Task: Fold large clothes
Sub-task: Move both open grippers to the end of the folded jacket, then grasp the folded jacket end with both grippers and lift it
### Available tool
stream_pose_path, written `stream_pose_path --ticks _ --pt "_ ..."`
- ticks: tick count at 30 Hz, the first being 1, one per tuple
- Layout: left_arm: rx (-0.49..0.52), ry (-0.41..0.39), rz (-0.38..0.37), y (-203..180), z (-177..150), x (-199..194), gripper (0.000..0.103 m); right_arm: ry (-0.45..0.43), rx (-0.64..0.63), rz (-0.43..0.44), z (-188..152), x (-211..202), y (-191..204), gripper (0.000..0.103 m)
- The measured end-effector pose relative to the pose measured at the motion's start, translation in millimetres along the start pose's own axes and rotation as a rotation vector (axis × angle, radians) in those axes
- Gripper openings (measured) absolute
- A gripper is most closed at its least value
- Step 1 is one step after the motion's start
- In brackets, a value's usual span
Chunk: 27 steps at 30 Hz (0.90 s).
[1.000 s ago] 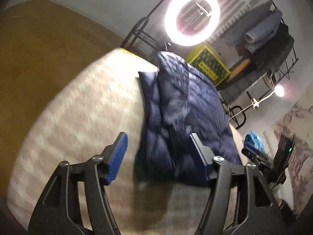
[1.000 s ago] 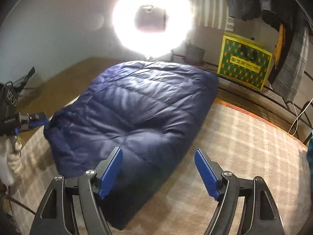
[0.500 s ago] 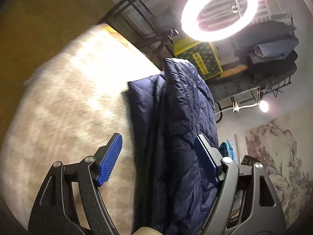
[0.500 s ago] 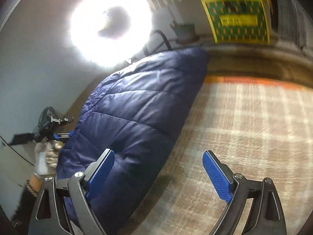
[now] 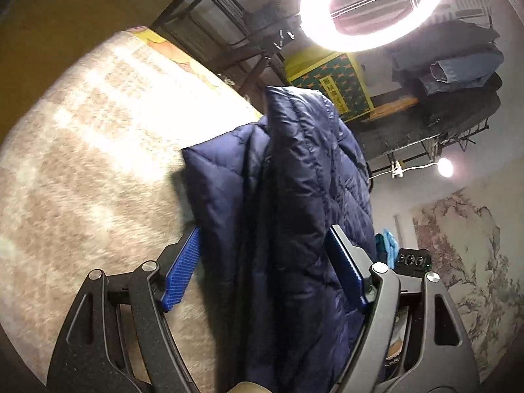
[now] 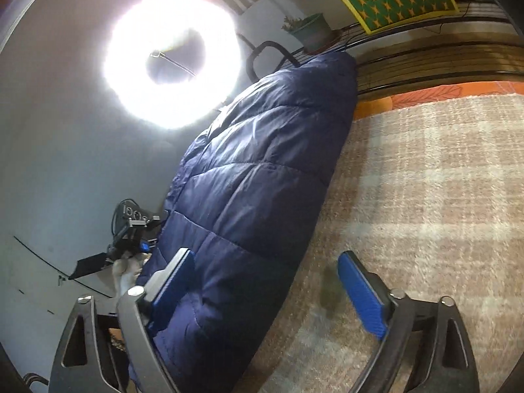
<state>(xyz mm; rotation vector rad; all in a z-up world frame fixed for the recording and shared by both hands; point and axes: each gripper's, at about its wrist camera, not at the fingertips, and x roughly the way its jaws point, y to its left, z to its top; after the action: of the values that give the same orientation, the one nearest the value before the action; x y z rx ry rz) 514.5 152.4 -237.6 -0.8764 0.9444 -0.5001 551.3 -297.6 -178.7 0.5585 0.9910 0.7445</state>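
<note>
A navy quilted puffer jacket lies folded in layers on a beige plaid blanket. My left gripper is open, its jaws straddling the jacket's near edge, with the thick folded layers between them. In the right wrist view the jacket shows as a long smooth bundle. My right gripper is open at its near end; the left pad rests against the jacket and the right pad hangs over the blanket. The other gripper shows at the jacket's far side.
A bright ring light stands behind the bed. A metal rack holds folded clothes and a green and yellow box. A potted plant sits on the rack. An orange sheet edge borders the blanket.
Both grippers have tilted and moved in close to the jacket's opposite ends. The left jaws now straddle the folded edge; the right gripper has come down against the bundle.
</note>
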Motion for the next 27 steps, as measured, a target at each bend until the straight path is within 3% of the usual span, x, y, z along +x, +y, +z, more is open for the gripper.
stream_pose_path --ticks 5,7,9,12,15,21,27 --pt "-0.009 -0.012 0.015 -2 6 6 0.076 0.049 -0.01 0.045 8 20 10 0.08" --pt "-0.008 -0.031 0.038 -5 5 11 0.067 0.053 -0.031 0.015 12 31 18 0.08" --pt "0.001 -0.03 0.047 -9 3 18 0.051 0.06 -0.058 -0.015 15 44 28 0.078" --pt "0.013 -0.039 0.041 -13 -1 19 0.035 0.068 -0.056 -0.037 14 52 33 0.061" --pt "0.031 -0.061 0.042 -21 -8 15 0.025 0.054 -0.056 -0.037 13 46 36 0.044" --pt "0.056 -0.079 0.061 -51 -31 -1 0.019 0.056 -0.112 -0.086 13 26 55 0.027" --pt "0.087 -0.033 0.04 -90 -83 -17 0.018 0.098 -0.185 -0.14 -10 -18 86 0.024"
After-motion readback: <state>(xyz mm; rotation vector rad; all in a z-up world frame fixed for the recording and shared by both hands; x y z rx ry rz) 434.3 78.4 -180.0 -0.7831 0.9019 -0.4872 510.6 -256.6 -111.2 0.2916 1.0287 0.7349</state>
